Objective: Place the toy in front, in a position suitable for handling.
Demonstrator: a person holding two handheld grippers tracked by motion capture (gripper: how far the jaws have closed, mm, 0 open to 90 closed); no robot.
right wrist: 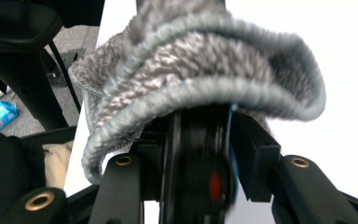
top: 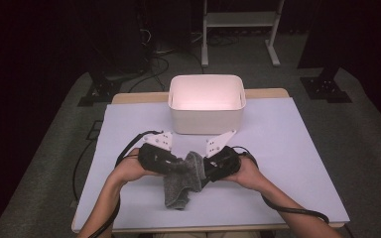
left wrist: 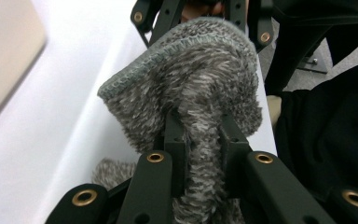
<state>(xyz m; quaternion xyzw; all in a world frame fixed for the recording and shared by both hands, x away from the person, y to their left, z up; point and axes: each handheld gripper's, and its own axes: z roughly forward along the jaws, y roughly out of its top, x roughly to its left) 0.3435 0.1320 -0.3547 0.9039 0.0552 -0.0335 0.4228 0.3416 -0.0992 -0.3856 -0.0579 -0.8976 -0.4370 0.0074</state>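
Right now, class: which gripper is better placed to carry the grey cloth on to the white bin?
Probably left: the left gripper visibly pinches the grey cloth between its pads. The right gripper's hold is unclear. The white bin sits straight ahead.

surface: wooden table (top: 129, 97) | cover: pale lilac mat (top: 287, 163) | on mat: white bin (top: 206, 119), lower end of grey sock (top: 177, 191)

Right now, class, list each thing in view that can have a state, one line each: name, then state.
Grey sock: held up between both grippers, its lower part lying on the table.
White bin: upright, open-topped, nothing seen inside.
Left gripper: shut on the sock.
Right gripper: jaws partly closed, the sock's cuff draped over them; something dark sits between them.
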